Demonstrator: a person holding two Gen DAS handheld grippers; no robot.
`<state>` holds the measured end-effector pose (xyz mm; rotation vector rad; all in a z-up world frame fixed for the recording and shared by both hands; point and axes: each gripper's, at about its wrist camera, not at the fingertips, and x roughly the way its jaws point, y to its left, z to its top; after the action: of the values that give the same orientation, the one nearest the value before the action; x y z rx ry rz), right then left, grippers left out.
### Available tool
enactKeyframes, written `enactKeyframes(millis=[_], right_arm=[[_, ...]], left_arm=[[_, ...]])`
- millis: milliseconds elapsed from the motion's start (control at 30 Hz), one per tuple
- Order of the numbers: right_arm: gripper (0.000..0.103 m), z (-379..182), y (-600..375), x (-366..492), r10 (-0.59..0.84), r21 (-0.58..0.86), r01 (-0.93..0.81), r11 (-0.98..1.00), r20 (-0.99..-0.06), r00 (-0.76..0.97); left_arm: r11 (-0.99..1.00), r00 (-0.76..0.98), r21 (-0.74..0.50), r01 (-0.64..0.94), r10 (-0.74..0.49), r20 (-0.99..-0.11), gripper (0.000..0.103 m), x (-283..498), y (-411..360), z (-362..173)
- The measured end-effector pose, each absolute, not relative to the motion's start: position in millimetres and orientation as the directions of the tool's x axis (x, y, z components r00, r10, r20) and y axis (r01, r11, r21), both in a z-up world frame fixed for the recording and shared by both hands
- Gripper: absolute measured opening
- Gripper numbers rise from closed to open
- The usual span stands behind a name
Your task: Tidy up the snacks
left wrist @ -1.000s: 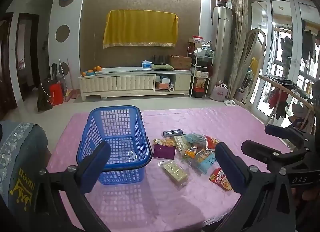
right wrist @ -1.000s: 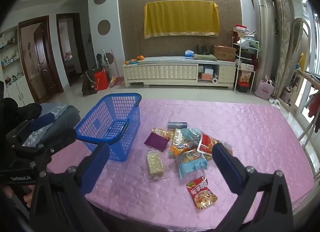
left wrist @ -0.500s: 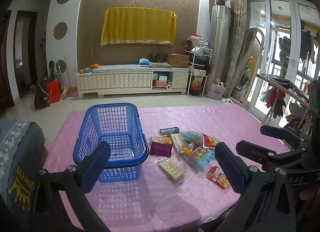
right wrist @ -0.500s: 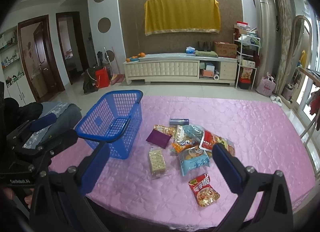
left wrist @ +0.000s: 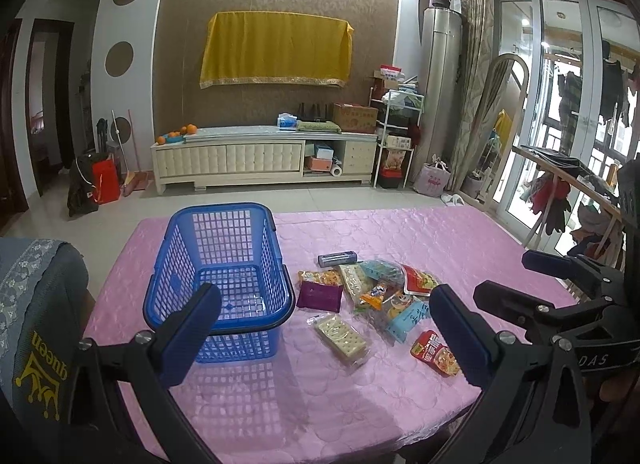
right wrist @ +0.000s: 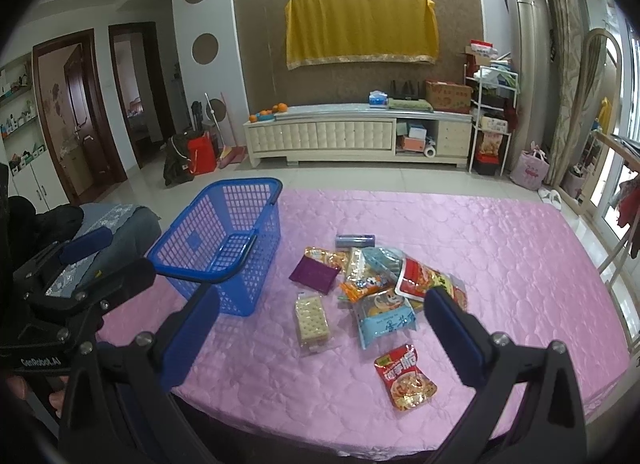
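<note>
Both tongs (left wrist: 324, 328) (right wrist: 320, 328) rose above glossy crinkled packets (right wrist: 384, 292), mesh basket (left wrist: 224, 260).

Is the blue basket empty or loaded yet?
Empty. The blue basket shows only bare mesh floor in both views; the snack packets all lie on the pink tablecloth beside it.

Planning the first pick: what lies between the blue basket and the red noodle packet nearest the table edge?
In both views, the cracker pack lies between the blue basket and red noodle packet; otherwise bare pink tablecloth.

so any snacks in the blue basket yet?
No, the blue basket shows only bare mesh inside; the snack packets all lie on the pink tablecloth beside it.
</note>
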<state>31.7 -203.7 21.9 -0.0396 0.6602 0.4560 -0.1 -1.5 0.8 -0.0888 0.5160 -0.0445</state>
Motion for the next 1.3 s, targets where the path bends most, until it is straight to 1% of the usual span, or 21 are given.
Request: enactKeyframes(millis=[1300], right_arm=[[0.103,22.2,-200.4,32.5,0.402,0.105,-0.430,0.897,-0.600,0.692]], left_arm=[[0.995,0.863,-0.102,0.018,-0.067,-0.500,0.103,-1.5,1.5,1.7]])
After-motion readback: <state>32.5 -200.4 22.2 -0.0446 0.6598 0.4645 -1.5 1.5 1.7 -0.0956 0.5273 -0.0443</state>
